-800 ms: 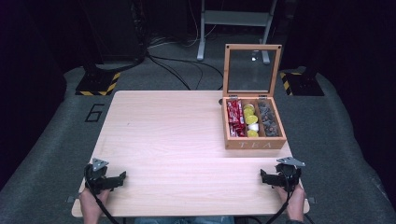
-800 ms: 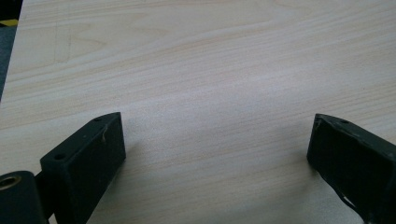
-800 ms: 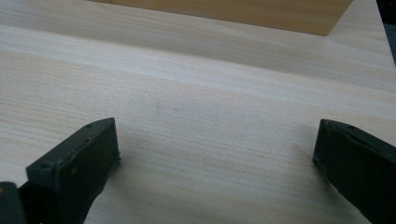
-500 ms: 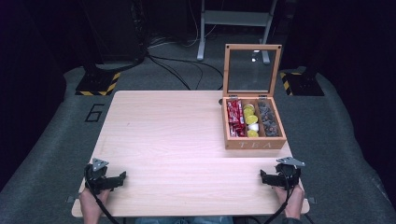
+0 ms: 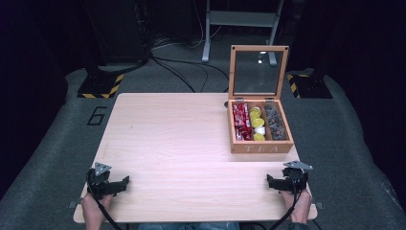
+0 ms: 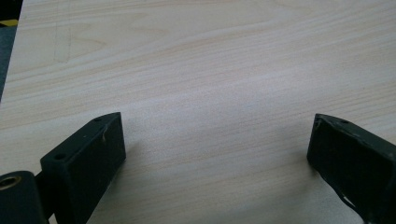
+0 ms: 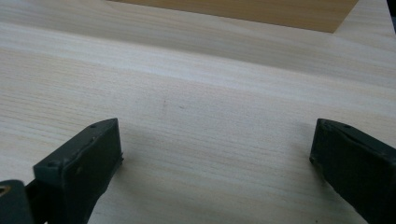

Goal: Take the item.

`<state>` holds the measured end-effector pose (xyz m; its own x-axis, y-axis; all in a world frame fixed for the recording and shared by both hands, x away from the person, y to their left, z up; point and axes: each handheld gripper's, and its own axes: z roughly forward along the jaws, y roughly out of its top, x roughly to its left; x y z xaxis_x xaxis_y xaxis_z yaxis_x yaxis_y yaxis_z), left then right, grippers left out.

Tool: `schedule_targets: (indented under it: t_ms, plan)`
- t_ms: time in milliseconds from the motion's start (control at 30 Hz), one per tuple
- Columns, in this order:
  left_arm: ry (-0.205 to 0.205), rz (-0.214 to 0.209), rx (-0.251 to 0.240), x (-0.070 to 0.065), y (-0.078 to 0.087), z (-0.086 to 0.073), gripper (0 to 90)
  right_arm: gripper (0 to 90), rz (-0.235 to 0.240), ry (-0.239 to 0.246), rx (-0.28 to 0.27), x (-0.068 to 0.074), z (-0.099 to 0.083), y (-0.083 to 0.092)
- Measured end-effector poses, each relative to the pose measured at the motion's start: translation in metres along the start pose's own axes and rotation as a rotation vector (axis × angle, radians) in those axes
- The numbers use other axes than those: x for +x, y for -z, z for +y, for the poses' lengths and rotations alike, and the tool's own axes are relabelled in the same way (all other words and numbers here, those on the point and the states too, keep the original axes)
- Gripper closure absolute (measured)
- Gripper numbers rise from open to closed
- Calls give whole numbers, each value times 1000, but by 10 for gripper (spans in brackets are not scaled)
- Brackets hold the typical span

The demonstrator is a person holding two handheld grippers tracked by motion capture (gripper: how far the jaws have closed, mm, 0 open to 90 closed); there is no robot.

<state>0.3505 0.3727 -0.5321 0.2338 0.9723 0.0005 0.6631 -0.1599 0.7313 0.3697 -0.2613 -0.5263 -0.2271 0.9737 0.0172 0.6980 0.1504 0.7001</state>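
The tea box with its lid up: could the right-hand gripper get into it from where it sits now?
Probably yes. The tea box stands open, lid upright, and bare table lies between it and the right gripper, whose jaws are spread and empty.

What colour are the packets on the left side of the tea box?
Red. The packets fill the left compartment of the tea box, best seen in the high view.

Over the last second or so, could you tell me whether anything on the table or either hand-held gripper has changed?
Nothing has visibly changed. The left hand-held gripper and the right hand-held gripper rest open and empty at the near edge of the table, as before, and the tea box stands in the same place with its glass lid raised.
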Motion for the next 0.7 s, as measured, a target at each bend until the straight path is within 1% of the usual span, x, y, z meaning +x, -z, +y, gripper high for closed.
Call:
schedule_targets:
  t_ms: [33, 167, 233, 267, 300, 400, 467, 533, 567, 667, 700]
  plan:
    - [-2, 0, 0, 0, 0, 0, 43, 29, 13, -15, -4, 0, 1, 1]
    - [0, 0, 0, 0, 0, 0, 43, 32, 18, -16, -4, 0, 3, 4]
    - [0, 0, 0, 0, 0, 0, 43, 40, 27, -19, -2, 3, 7, 6]
    - [0, 0, 0, 0, 0, 0, 43, 40, 30, -28, -3, 4, 8, 6]
    - [0, 0, 0, 0, 0, 0, 43, 40, 31, -9, -1, 3, 9, 7]
    - [0, -1, 0, 0, 0, 0, 43, 41, 35, -14, -3, 6, 12, 8]
    - [0, -1, 0, 0, 0, 0, 43, 42, 39, -5, 0, 7, 14, 9]
    - [-1, -1, 0, 0, 0, 0, 43, 43, 44, -6, -2, 10, 18, 12]
    - [-1, -2, 1, 0, 0, 0, 43, 43, 42, 3, -3, 10, 19, 13]
    - [-1, -1, 1, 0, 0, 0, 43, 43, 50, 0, -4, 12, 21, 15]
    - [-1, 1, 0, 0, 0, 0, 43, 44, 57, 11, -4, 13, 24, 16]
